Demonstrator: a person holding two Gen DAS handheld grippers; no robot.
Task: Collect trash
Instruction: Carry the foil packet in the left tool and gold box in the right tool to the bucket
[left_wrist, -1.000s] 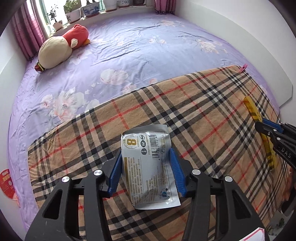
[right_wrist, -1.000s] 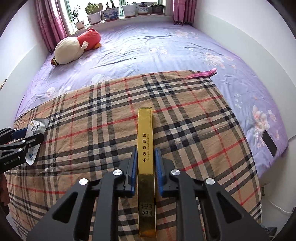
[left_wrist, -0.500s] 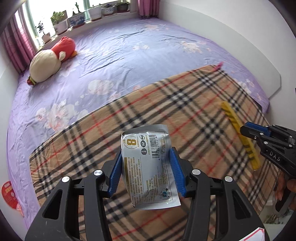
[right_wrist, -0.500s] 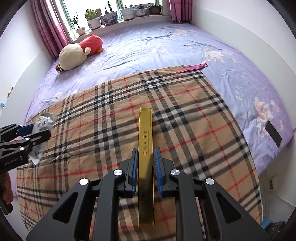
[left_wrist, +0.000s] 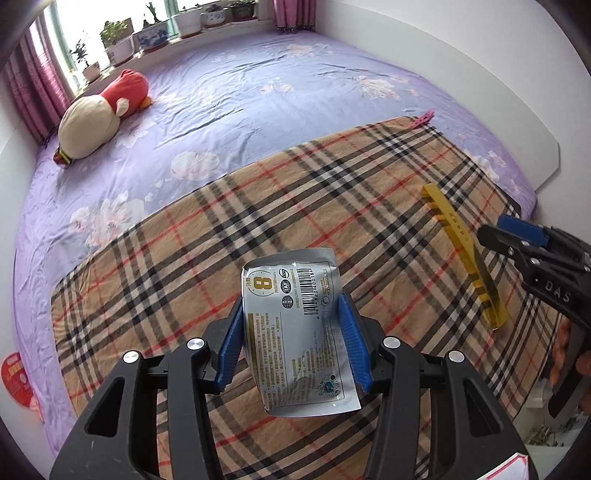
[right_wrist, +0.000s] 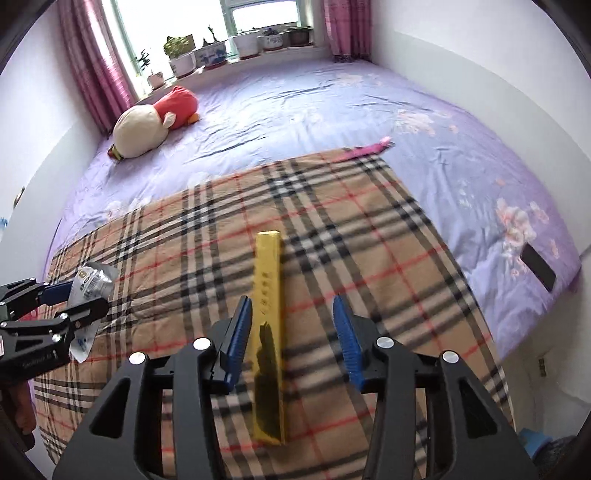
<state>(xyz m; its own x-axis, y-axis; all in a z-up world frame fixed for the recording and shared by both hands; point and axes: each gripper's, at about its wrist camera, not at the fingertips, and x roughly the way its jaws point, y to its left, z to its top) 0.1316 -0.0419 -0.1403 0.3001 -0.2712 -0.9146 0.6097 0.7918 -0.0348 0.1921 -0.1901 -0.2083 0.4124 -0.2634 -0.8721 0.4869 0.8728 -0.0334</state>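
A silver snack packet (left_wrist: 295, 332) with a barcode hangs above the plaid blanket, my left gripper (left_wrist: 290, 302) shut on its two side edges. The right wrist view shows the same packet (right_wrist: 92, 280) and left gripper (right_wrist: 55, 299) at the far left. A long gold box (right_wrist: 269, 295) runs lengthwise between the fingers of my right gripper (right_wrist: 291, 300), whose jaws are opening. The box sits close to the left pad (right_wrist: 240, 325), with a wide gap to the right one. From the left wrist view the gold box (left_wrist: 461, 251) and right gripper (left_wrist: 506, 232) are at the right.
A tan plaid blanket (right_wrist: 369, 236) covers the near half of a purple flowered bed (left_wrist: 258, 96). A red and cream plush toy (right_wrist: 155, 122) lies by the window with potted plants. A pink item (right_wrist: 369, 149) sits at the blanket's far corner, a black phone (right_wrist: 537, 266) near the bed's right edge.
The right jaws have spread apart and no longer clamp the gold box. The left gripper still holds the packet and has drawn back and up a little.
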